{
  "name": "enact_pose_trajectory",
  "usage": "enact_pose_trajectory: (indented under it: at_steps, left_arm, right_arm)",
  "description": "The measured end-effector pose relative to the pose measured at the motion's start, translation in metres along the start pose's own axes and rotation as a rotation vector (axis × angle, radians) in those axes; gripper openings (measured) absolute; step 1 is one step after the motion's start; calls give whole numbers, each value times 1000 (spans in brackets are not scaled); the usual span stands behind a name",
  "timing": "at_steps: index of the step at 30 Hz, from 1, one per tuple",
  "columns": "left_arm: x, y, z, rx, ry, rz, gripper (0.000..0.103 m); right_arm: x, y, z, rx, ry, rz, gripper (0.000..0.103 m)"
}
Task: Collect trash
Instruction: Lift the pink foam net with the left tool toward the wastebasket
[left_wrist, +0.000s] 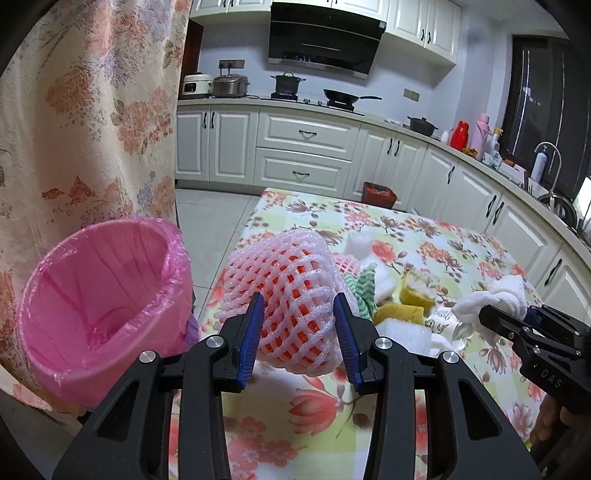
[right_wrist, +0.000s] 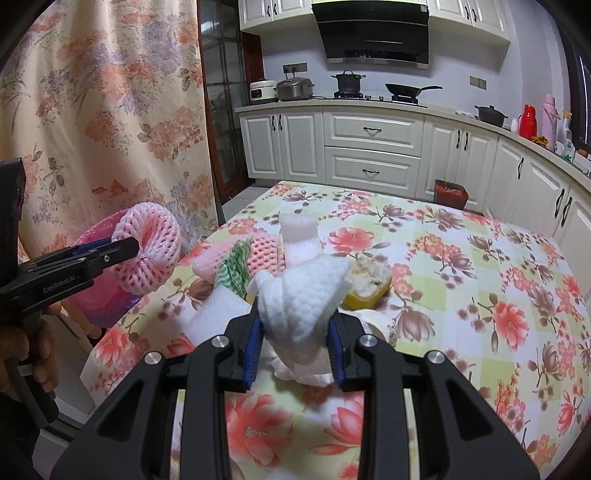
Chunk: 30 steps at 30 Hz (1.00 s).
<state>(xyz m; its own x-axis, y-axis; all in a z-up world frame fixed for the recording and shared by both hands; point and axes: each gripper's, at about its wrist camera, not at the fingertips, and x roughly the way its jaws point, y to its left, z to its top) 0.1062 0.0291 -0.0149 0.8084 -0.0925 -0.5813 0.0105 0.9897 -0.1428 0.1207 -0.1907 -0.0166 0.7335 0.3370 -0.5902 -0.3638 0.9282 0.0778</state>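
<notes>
Both grippers lifted with trash above the flowered surface (right_wrist: 461, 258).
Left gripper (left_wrist: 300, 306) jaws clamp a pink foam net (left_wrist: 284, 295) beside the pink-lined bin (left_wrist: 103, 306), lower left; right gripper (right_wrist: 293, 325) jaws pinch a crumpled white tissue (right_wrist: 299, 295).

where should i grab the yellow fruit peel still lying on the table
Take the yellow peel by its raised rim, one of the fingers inside the hollow and one outside, coming down from above. It sits like an open cup with pale pith facing up, so the wall is thin enough to pinch. Its right side looks clearest; foam pieces crowd its left. Both grippers are full now, so probably empty one first.
</notes>
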Motion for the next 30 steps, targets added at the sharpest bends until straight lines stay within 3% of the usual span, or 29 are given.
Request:
enact_pose_trajectory:
  at_steps: [12, 20, 30]
  left_arm:
    - [-25, 23, 13, -25, -60, 50, 39]
    - [-46, 53, 22, -50, -107, 122, 39]
    - [-47, 84, 25, -77, -106, 154, 35]
  right_arm:
    - [7, 21, 27, -27, -27, 42, 30]
    - [19, 56, 60, -68, -49, 126, 30]
    - [39, 91, 85, -100, -53, 180, 30]
